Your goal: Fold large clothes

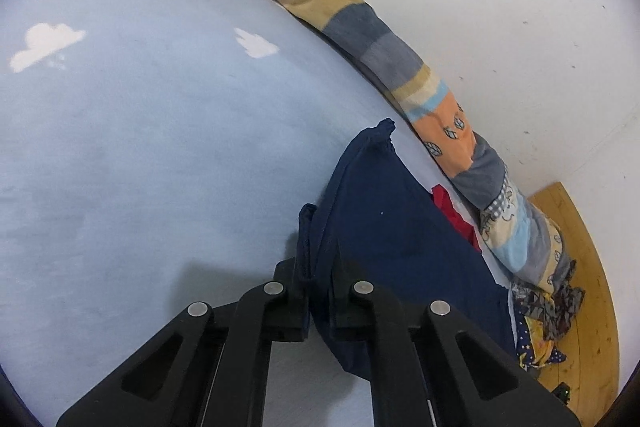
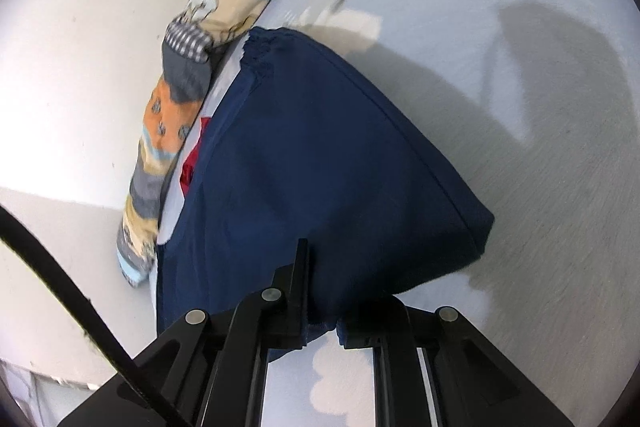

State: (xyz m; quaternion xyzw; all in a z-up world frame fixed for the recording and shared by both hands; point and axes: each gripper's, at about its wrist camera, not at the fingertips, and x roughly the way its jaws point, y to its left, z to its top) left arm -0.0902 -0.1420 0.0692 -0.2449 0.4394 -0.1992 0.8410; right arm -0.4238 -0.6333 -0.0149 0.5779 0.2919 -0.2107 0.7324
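Note:
A navy blue garment point(image 1: 400, 227) lies on the pale blue sheet point(image 1: 160, 167) beside the wall. My left gripper point(image 1: 318, 267) is shut on a bunched edge of it, with cloth pinched between the black fingers. In the right wrist view the same navy garment point(image 2: 320, 167) spreads ahead, its gathered corner far off. My right gripper point(image 2: 320, 291) is shut on the near edge of the cloth, which covers part of the right finger. A bit of red fabric point(image 1: 452, 211) peeks from under the navy cloth, and the red fabric point(image 2: 192, 163) also shows in the right wrist view.
A long patchwork bolster point(image 1: 360, 23) runs along the white wall point(image 1: 500, 7); the bolster point(image 2: 188, 75) is left of the garment in the right wrist view. Patterned clothes point(image 1: 544, 315) are heaped near a wooden floor point(image 1: 588, 287). A black strap point(image 2: 60, 275) crosses the lower left.

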